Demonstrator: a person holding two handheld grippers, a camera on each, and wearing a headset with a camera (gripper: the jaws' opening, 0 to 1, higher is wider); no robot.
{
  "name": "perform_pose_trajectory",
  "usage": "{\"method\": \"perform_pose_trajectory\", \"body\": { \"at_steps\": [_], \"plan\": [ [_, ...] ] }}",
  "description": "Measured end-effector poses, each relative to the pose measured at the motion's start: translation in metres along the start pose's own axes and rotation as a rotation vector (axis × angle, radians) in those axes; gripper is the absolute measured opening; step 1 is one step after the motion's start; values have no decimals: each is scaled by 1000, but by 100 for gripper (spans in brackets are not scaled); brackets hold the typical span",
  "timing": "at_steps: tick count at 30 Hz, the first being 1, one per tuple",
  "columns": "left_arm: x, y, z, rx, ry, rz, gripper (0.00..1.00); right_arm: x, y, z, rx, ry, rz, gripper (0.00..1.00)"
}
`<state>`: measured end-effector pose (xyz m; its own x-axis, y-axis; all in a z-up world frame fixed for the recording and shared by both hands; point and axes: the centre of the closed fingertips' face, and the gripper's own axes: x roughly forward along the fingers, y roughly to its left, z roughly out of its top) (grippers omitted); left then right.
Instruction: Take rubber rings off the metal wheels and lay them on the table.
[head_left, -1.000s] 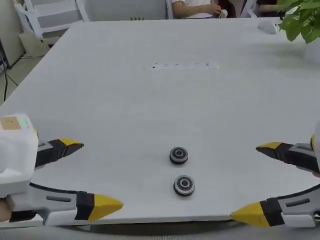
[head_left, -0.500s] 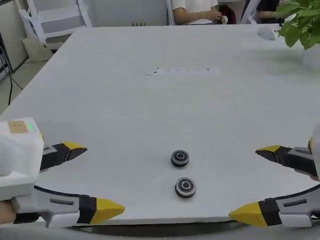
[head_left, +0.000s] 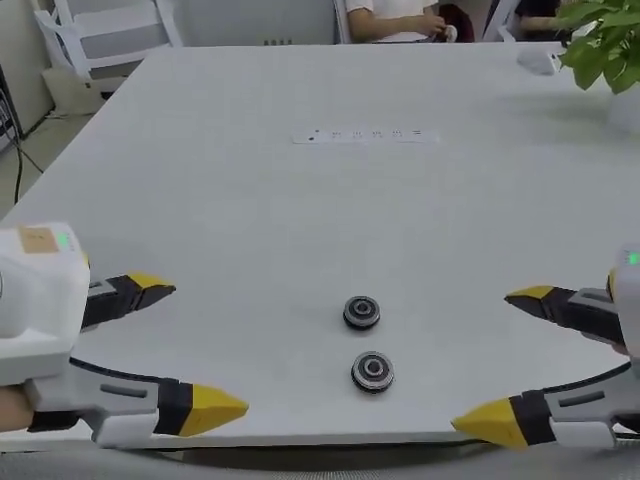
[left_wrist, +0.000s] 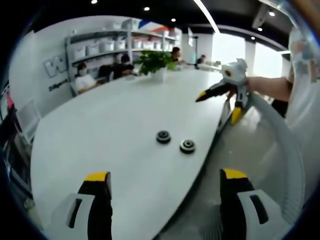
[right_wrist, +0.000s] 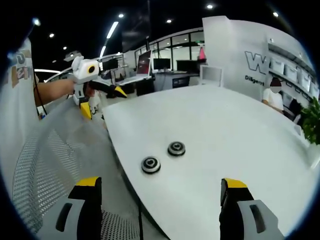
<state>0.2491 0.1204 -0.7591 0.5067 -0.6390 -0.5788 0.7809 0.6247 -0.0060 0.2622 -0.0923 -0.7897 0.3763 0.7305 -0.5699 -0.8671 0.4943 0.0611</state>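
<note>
Two small round metal wheels with black rubber rings, the farther wheel (head_left: 361, 312) and the nearer wheel (head_left: 372, 371), are seen close together near the front edge of the pale grey table (head_left: 300, 200). They are flanked by the yellow-tipped left gripper (head_left: 203, 349) and right gripper (head_left: 484, 360), both well apart from them, each held with jaws spread wide and empty.

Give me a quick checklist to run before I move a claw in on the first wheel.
1. Left claw open and empty: ok.
2. Right claw open and empty: ok.
3. Two small round metal wheels lie flat between the claws and apart from each other, the farther wheel and the nearer wheel: ok.
4. Dark rubber rings off the wheels: not ok, both wheels show a dark outer band.
5. Bare pale grey table around the wheels for laying rings down: ok.
6. How tightly the rings sit: cannot tell.
</note>
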Motion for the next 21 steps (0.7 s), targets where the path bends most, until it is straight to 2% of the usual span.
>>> {"method": "perform_pose_trajectory", "body": {
  "at_steps": [4, 8, 14, 18, 21],
  "plan": [
    [3, 1, 2, 2, -3, -7, 91, 4, -2, 2, -3, -6, 3, 99],
    [9, 1, 5, 31, 1, -17, 90, 10, 1, 5, -7, -23, 19, 99],
    [19, -5, 9, 50, -7, -44, 89, 21, 4, 2, -23, -16, 40, 97],
    [24, -9, 12, 48, -17, -63, 88, 25, 6, 4, -32, -35, 53, 95],
    [27, -11, 11, 62, -9, -73, 87, 30, 7, 3, -35, -36, 63, 94]
  ]
}}
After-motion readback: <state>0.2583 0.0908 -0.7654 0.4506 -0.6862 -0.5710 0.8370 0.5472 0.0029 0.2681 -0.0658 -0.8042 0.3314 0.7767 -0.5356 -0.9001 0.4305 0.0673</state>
